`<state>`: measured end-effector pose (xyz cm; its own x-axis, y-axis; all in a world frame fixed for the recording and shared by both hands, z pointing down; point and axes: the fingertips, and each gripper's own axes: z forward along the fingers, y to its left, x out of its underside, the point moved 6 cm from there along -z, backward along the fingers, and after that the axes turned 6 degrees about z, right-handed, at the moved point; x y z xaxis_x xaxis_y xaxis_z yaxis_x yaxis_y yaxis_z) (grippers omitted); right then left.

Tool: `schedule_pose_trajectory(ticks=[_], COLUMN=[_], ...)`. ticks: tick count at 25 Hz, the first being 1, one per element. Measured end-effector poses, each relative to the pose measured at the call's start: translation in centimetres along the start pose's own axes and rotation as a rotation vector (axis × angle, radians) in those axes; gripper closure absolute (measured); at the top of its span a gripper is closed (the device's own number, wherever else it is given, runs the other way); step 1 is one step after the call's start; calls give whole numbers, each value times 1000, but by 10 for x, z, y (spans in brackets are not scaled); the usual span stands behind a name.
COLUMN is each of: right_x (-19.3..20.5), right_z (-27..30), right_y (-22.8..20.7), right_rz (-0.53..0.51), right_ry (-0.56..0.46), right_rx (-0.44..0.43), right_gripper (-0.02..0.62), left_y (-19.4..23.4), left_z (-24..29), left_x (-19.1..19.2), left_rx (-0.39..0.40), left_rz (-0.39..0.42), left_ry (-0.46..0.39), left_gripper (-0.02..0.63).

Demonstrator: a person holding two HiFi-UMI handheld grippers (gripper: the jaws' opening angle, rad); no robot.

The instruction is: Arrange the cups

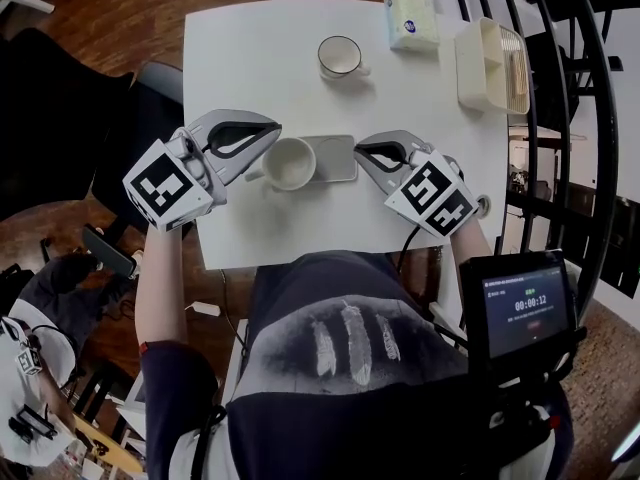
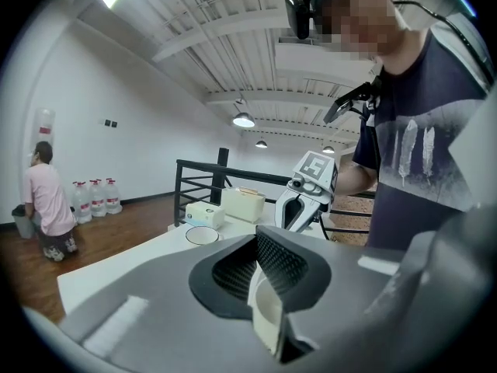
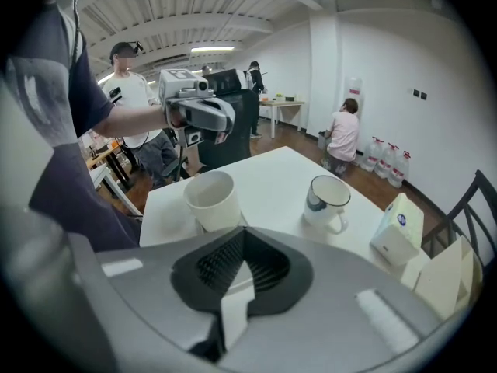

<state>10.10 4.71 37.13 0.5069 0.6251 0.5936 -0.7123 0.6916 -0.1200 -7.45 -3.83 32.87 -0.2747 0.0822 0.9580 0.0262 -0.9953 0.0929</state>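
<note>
In the head view my left tool (image 1: 272, 140) has its jaws closed on nothing. Its tip is just beside the left side of the cream ceramic cup (image 1: 290, 163), though I cannot tell whether they touch. The cup stands upright on a grey square mat (image 1: 338, 158) near the front of the white counter (image 1: 250, 58). My right tool (image 1: 360, 149), also closed and empty, points at the mat's right edge. A white mug with a dark rim (image 1: 340, 56) stands well apart, farther back. In the left gripper view the pads meet, with a sliver of the cup just below them. In the right gripper view the pads meet too, and the cup stands just beyond them.
</note>
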Motion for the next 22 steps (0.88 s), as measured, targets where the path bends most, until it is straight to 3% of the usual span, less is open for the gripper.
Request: schedule_pose_trajectory(ticks=[9,10,13,14,22], right_x=[-4,-4,-4,-4,-8], right_z=[-13,-16,-25,-27,-42], right_y=[-16,-19,-27,-32,-84], right_rz=[-10,-7,2,0,-81], right_ry=[-71,-77,-93,-98,-87], right_rx=[74,80,90,106,280], right_gripper=[579,547,342,308,305], left_y=[-3,-3,-5,-4,-7], left_z=[2,1,-3,-3,-9], left_x=[2,2,2,3,5], left_rx=[-24,-29,-38,-39,-56], left_rz=[-14,-17,-20,-20,-24], left_ry=[-21,-25,-30,-26,-12], left_gripper=[591,591,591,591,591])
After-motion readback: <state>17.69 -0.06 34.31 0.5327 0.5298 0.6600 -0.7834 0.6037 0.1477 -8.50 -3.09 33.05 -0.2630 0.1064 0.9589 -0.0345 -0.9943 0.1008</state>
